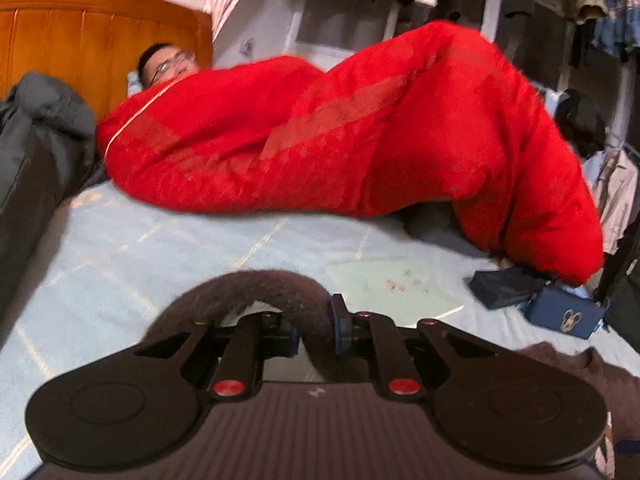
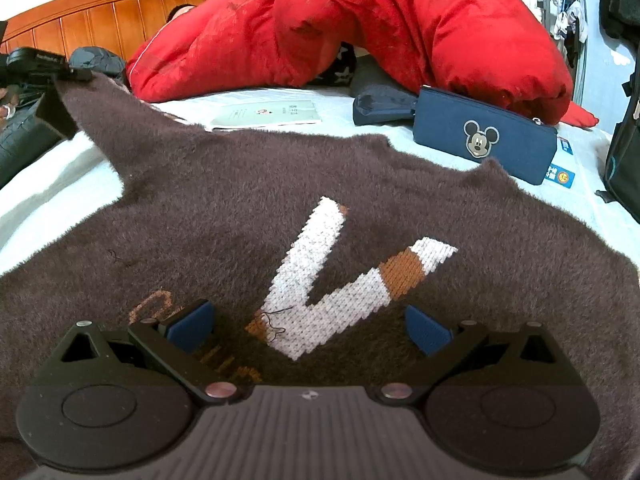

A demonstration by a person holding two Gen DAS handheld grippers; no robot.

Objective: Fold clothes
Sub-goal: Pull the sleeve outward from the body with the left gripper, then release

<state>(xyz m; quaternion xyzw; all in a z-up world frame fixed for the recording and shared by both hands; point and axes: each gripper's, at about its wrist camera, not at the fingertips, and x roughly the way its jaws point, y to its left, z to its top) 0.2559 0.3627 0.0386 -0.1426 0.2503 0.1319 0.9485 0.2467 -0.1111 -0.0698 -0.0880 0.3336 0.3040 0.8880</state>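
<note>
A dark brown fuzzy sweater with a white and tan knitted "V" lies spread on the pale blue bedsheet. My right gripper hovers over its lower middle, jaws wide open, blue pads either side of the V and nothing between them. My left gripper is shut on a fold of the sweater, which arches over its fingers. In the right wrist view the left gripper holds the sweater's far left corner lifted off the bed.
A person lies under a red quilt across the far side of the bed, by a wooden headboard. A navy pencil case, dark pouch and booklet lie beyond the sweater. A dark jacket sits left.
</note>
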